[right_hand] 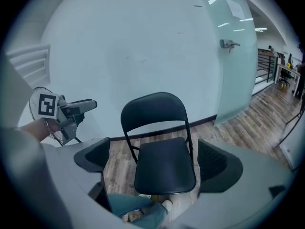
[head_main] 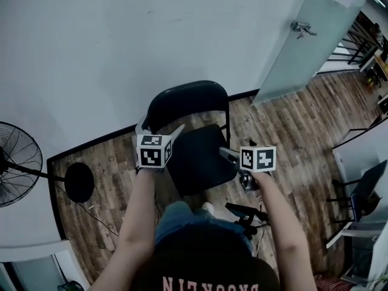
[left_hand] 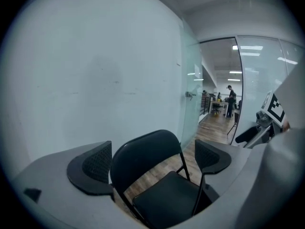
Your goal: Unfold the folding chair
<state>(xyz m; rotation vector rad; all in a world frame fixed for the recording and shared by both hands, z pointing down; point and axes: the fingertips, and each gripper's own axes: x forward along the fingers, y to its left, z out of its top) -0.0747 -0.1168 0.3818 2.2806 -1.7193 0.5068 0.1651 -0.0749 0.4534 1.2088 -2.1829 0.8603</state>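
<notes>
Two spread claws, left claw (left_hand: 151, 163), right claw (right_hand: 155, 160), before folding chair (head_main: 200, 156)

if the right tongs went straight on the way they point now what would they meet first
Most likely the folding chair's seat, centred between the open right tongs; nothing shows in between, though depth is unclear.

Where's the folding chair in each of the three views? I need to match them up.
Head view: folding chair at centre, unfolded.
Left gripper view: bottom centre, seen from its left side.
Right gripper view: centre, seat toward the camera.
Shared landmark: the door handle, up and right of the chair in every view.
</notes>
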